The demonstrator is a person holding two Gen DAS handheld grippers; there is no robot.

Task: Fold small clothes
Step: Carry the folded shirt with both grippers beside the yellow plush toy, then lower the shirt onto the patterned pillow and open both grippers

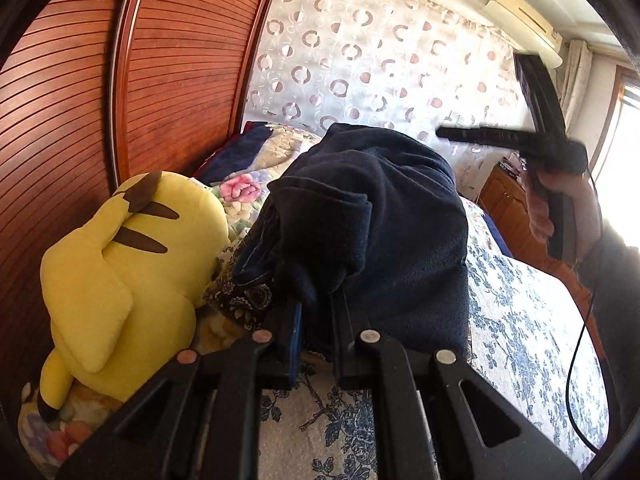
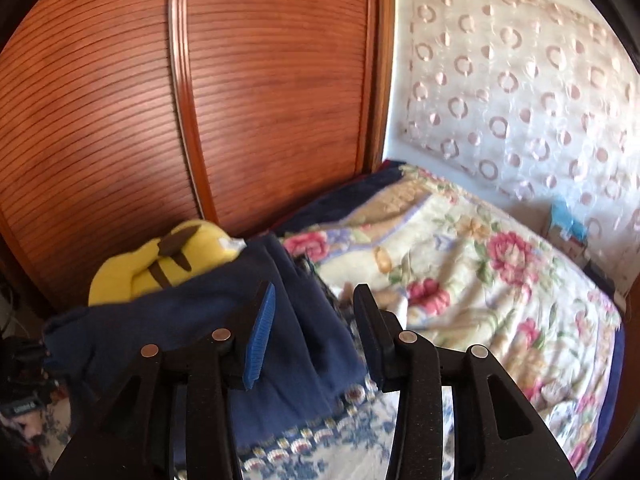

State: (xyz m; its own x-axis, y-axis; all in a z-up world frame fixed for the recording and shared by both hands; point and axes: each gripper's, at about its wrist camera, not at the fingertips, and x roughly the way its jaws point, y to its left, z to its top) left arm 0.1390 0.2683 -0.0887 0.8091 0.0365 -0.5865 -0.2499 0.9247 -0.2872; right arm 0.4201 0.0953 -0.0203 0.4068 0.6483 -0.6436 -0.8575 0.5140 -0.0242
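- Navy fleece garment (image 1: 372, 216) bunched in a soft heap on the bed (image 1: 532, 320), doubled over itself but with no tidy edges or flat rectangle showing.
- Left tongs (image 1: 316, 308) pressed nearly together, pinching a fold of the dark cloth at the near edge of the heap.
- Right tongs (image 2: 316, 312) spread, with nothing between the pads; blue cloth lies just below and beyond the tips, apparently untouched.
- From the left wrist view, right tongs up in the air at the right, well apart from the heap, gripped by a person's hand (image 1: 568, 216).
- Yellow plush toy (image 1: 120, 264) just beside the garment on the left, against the slatted wooden doors (image 1: 80, 100); floral quilt (image 2: 460, 264) beyond.
- Judging by the lumpy shape: folding under way, not finished; at best one rough fold made.
- Left to do, likely: flatten the cloth, bring edges together, smooth, set aside.
- No stack of finished folded clothes visible anywhere in either view.
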